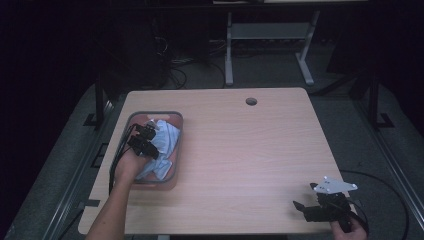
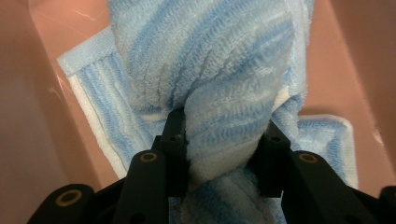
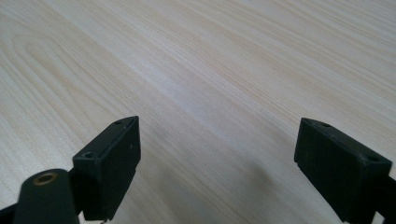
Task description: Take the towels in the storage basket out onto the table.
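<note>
A blue and white striped towel (image 1: pixel 166 140) lies bunched inside a pink bin (image 1: pixel 176 122) at the table's left side. My left gripper (image 1: pixel 148 134) reaches down into the bin from the near side. In the left gripper view its jaws are shut on a thick fold of the towel (image 2: pixel 224 112), with the bin's pink walls (image 2: pixel 28 93) on both sides. My right gripper (image 1: pixel 306 207) rests low over the table's near right corner, jaws wide apart. In the right gripper view the right gripper (image 3: pixel 217 163) holds nothing over bare wood.
The wooden table (image 1: pixel 250 150) has a round cable hole (image 1: pixel 251 101) near its far edge. Cables trail from both grippers. Beyond the table stand a desk frame (image 1: pixel 267 40) and tangled cables on the floor.
</note>
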A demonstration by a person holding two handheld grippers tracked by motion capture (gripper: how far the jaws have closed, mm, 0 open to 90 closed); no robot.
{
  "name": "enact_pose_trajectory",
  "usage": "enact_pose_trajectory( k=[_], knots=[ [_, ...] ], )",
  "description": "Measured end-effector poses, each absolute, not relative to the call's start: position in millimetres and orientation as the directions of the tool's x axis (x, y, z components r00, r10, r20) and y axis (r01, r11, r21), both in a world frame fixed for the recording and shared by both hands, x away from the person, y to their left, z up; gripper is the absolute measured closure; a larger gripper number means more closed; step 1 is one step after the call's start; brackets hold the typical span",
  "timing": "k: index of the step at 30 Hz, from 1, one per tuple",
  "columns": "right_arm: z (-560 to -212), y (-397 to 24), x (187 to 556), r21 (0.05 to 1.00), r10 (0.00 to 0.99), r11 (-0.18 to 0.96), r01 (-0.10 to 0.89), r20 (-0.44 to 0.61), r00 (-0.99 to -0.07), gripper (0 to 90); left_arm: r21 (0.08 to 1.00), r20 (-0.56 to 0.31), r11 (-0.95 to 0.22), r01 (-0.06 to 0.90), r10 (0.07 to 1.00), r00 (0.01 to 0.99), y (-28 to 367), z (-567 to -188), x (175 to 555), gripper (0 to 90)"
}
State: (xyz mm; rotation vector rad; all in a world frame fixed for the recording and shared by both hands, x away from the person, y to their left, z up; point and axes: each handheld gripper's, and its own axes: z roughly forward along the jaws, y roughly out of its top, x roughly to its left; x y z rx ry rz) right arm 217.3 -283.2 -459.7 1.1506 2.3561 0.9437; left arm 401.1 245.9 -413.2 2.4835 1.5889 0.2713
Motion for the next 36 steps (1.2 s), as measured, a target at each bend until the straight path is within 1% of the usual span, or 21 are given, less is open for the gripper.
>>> enact_pose_trajectory(
  k=[3,7,10,14,17,23,26,36],
  knots=[
    [-459.7,-282.1,217.1,0.698,0.794,0.447,0.559,-0.023,-0.607,14.0,0.260,0.042,-0.409,0.874,0.910,0.413,249.0,-407.5,398.0,63.5],
    [-459.2,-281.9,217.0,0.698,0.795,0.449,0.558,-0.027,-0.606,14.0,0.309,-0.001,-0.382,0.871,0.915,0.402,254.4,-396.9,392.9,63.6],
    [-459.0,-282.5,217.0,0.699,0.796,0.448,0.557,-0.028,-0.605,14.0,0.331,-0.012,-0.378,0.865,0.915,0.404,256.2,-392.3,389.5,63.6],
    [-458.7,-281.3,217.5,0.696,0.795,0.453,0.557,-0.033,-0.605,14.0,0.389,-0.058,-0.358,0.849,0.910,0.410,260.2,-383.4,379.9,63.6],
    [-459.4,-280.3,217.7,0.696,0.795,0.453,0.557,-0.033,-0.606,14.0,0.413,-0.071,-0.352,0.840,0.907,0.415,262.2,-379.3,376.0,63.4],
    [-459.2,-280.9,217.6,0.696,0.799,0.448,0.561,-0.030,-0.601,14.0,0.460,-0.133,-0.311,0.832,0.902,0.411,267.1,-372.2,370.5,63.2],
    [-458.9,-282.8,217.4,0.698,0.801,0.445,0.561,-0.031,-0.597,14.0,0.480,-0.134,-0.316,0.818,0.896,0.424,268.2,-369.6,367.2,63.2],
    [-457.9,-284.4,217.1,0.701,0.806,0.440,0.561,-0.033,-0.591,14.0,0.541,-0.188,-0.276,0.794,0.881,0.434,274.4,-359.6,356.9,63.1]
  ],
)
